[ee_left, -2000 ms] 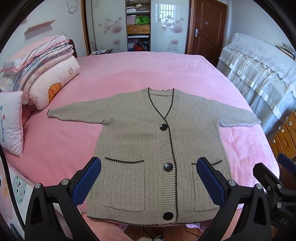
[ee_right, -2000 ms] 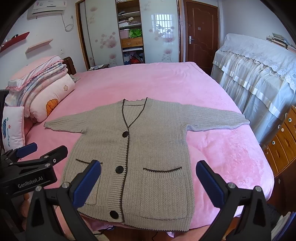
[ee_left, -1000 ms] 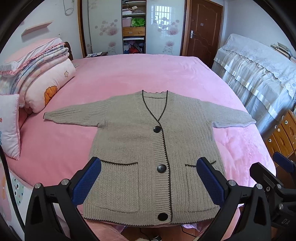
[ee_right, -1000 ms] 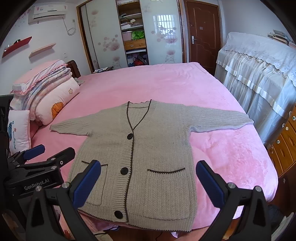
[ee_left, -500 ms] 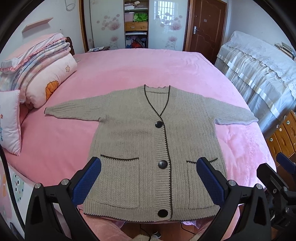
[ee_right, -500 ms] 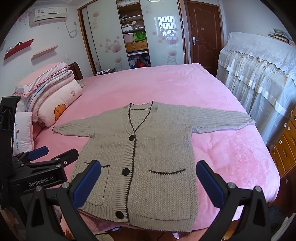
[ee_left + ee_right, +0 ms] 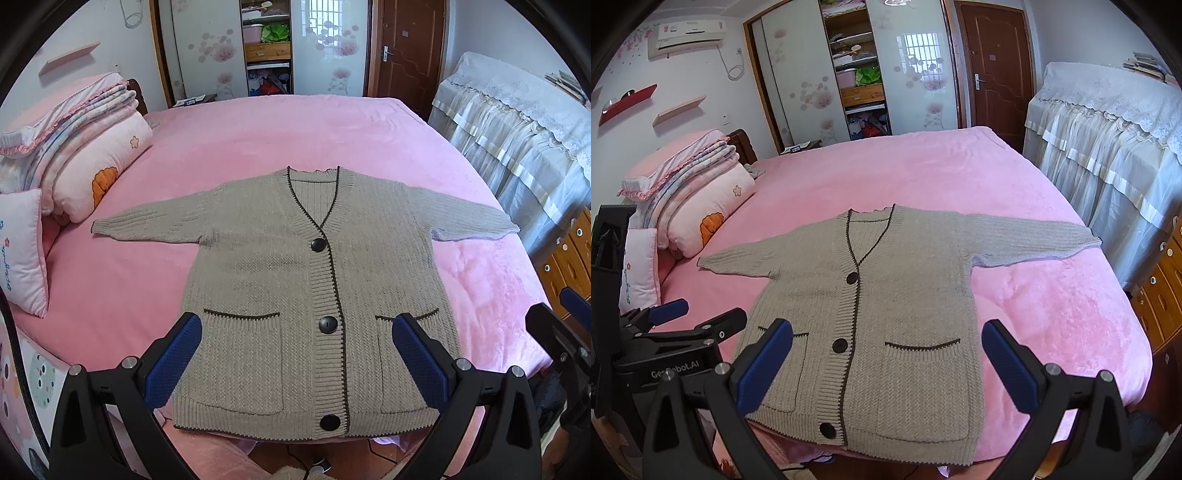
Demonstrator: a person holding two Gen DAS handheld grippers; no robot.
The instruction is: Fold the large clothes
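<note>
Cardigan point(image 7: 314, 295): flat on pink bed point(image 7: 277, 129), front up, buttoned, sleeves out sideways, hem at near edge; laid out ready for a first fold, I'd judge.
Left gripper point(image 7: 295, 363): spread wide, holds nothing, hovers above hem.
Right gripper point(image 7: 886, 363): same, wide apart, nothing held.
Bedding point(image 7: 81, 147): stacked far left, well apart.

Ribbed knit cardigan point(image 7: 280, 280); plush fleece bedspread point(image 7: 295, 133).

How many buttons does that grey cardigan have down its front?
3, all down the cardigan front band: top button just below the V-neck, middle button level with the pocket tops, bottom button at the hem. None seem hidden.
</note>
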